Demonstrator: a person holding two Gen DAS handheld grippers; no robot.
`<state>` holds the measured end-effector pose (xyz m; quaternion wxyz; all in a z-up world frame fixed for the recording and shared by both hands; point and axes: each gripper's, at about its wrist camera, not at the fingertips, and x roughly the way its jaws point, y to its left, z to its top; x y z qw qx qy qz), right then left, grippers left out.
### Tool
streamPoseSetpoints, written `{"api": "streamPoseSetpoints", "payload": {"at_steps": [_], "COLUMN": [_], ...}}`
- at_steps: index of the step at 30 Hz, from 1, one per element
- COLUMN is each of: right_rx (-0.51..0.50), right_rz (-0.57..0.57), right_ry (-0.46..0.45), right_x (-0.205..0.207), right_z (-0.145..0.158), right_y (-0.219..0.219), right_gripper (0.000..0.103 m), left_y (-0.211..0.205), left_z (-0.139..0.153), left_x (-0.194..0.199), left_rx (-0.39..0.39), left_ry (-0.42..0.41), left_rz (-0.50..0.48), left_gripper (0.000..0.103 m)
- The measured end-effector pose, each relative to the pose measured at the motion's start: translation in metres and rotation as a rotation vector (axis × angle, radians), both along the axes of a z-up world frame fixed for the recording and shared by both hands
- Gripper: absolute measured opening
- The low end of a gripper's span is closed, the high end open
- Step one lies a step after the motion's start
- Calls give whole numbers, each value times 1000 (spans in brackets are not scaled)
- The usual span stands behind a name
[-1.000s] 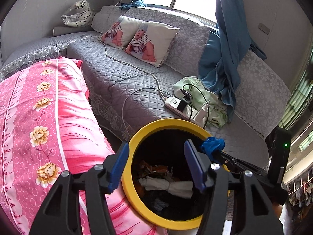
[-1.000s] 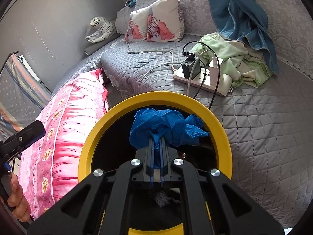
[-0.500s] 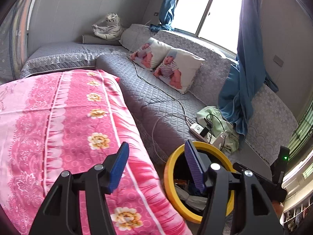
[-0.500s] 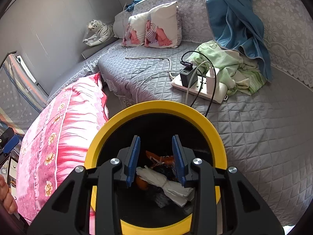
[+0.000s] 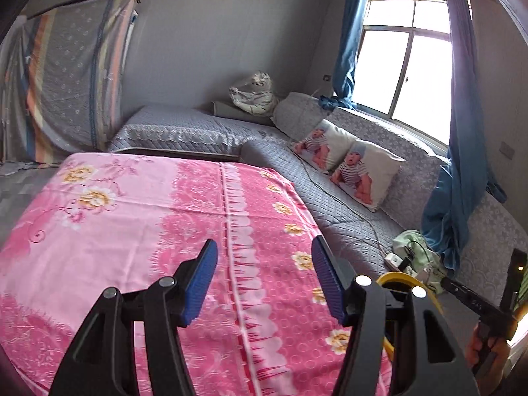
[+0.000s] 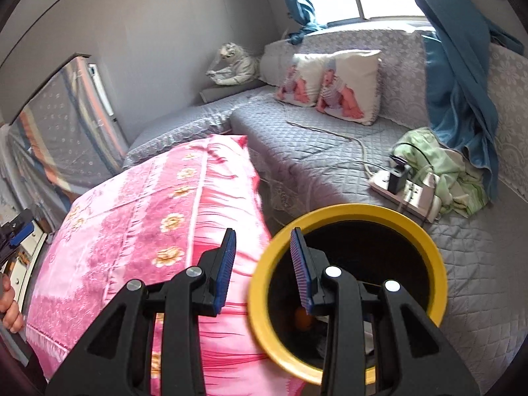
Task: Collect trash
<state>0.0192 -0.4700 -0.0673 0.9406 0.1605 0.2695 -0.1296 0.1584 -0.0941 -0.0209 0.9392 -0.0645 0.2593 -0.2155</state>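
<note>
Two grippers hang over a bedroom, both empty. On the left, the left gripper [image 5: 264, 272] points across a pink flowered bedspread [image 5: 138, 217], its blue-padded jaws parted about halfway with nothing between them. A striped cloth [image 5: 62, 85] hangs against the far wall. Beyond the bed runs a grey quilted sofa [image 5: 333, 204] with two baby-print cushions [image 5: 349, 165] and a plush tiger [image 5: 252, 94] in the corner. Further right, in the right wrist view, the right gripper [image 6: 264, 257] straddles the bedspread's edge and the near rim of the bin [image 6: 260, 283]; its jaws, which opened within the last second, stand narrowly apart and grip nothing. The bin is round, with a thick yellow rim and a black inside, standing between the bed and the sofa. Deep in it show an orange scrap and some pale bits, mostly hidden behind the gripper. Right of the bin, a white power strip [image 6: 406, 191] with plugs lies on the sofa beside a crumpled green cloth [image 6: 452, 165], under a blue curtain [image 6: 458, 92].
</note>
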Motion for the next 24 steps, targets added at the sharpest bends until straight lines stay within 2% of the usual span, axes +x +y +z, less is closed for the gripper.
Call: {"api": "streamPoseSetpoints", "payload": {"at_steps": [5, 8, 12, 16, 18, 20, 21, 24], "right_rx": [-57, -98, -134, -185, -210, -211, -211, -215], "right_rz": [170, 252, 316, 339, 334, 343, 340, 308], "right_ry": [-67, -110, -174, -234, -256, -265, -268, -287], "right_x": [10, 11, 3, -12, -19, -24, -25, -30], "right_z": [18, 25, 37, 42, 40, 37, 35, 30], "right_y": [73, 114, 155, 185, 196, 202, 203, 202], "right_gripper": [32, 32, 32, 32, 38, 47, 49, 66], "left_y": [49, 70, 92, 104, 107, 110, 112, 115], "left_z": [5, 8, 11, 6, 2, -3, -4, -6], "left_x": [-32, -53, -83, -111, -122, -131, -134, -141], "left_rx": [30, 23, 6, 3, -10, -14, -15, -12], "left_ry": [-64, -87, -130, -164, -166, -167, -170, -188], "left_rz": [93, 133, 183, 226, 238, 262, 282, 305], "left_gripper": [56, 56, 56, 61, 62, 73, 74, 81]}}
